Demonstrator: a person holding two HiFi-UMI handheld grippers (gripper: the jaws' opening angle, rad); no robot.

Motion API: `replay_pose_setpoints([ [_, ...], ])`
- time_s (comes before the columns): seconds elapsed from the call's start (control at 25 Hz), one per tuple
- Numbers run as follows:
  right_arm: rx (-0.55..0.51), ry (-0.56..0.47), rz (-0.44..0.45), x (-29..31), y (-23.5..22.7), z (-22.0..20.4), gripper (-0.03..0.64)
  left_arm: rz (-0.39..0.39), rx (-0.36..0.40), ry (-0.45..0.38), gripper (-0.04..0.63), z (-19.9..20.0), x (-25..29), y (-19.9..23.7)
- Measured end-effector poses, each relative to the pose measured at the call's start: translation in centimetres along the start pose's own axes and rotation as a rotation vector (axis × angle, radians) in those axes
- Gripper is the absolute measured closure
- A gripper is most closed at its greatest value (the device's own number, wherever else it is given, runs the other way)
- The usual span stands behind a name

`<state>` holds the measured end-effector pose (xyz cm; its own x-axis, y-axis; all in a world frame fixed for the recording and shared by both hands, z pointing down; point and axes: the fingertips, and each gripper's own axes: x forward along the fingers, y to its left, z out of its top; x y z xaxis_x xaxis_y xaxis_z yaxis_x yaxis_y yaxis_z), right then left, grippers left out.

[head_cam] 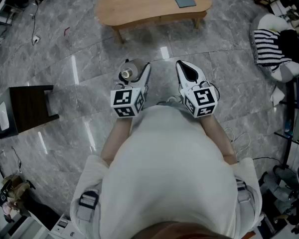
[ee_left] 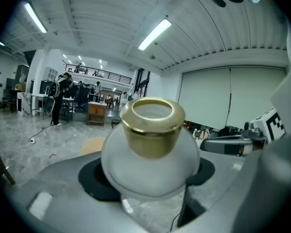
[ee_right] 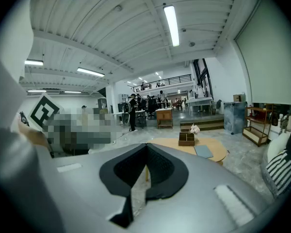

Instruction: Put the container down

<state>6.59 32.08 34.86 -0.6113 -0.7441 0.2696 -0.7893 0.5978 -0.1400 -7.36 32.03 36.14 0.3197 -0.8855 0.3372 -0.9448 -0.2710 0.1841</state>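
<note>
Person standing, container aloft: put-down pending

Person (head_cam: 169, 168) fills the lower view. Left gripper (head_cam: 136, 76): jaws wide, clamped on container (ee_left: 150, 149), a frosted globe with a gold rim, carried in the air at 12 o'clock off the body. Right gripper (head_cam: 188, 72): jaws together, empty. Set-down not yet done. Table (head_cam: 139, 9) at 12 o'clock, left half bare, probably the landing spot. Open floor lies between. Stool (head_cam: 30, 106) at 9 o'clock and cushion (head_cam: 269, 44) at 2 o'clock, both well apart.

Container (head_cam: 126, 74) partly hidden behind left tool (head_cam: 135, 76); table (head_cam: 139, 9) cropped at top.
</note>
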Motion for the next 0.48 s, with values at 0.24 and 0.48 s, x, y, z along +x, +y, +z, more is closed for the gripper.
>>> replay_pose_setpoints([
  [0.24,-0.01,-0.002,-0.017,-1.0,-0.6,-0.2,0.62,0.006,-0.008,-0.013,0.256,-0.1,-0.5,-0.7],
  [0.48,-0.04,-0.003,0.006,-1.7,-0.8,-0.3,0.62,0.033,-0.021,-0.03,0.256,-0.6,-1.1,-1.2],
])
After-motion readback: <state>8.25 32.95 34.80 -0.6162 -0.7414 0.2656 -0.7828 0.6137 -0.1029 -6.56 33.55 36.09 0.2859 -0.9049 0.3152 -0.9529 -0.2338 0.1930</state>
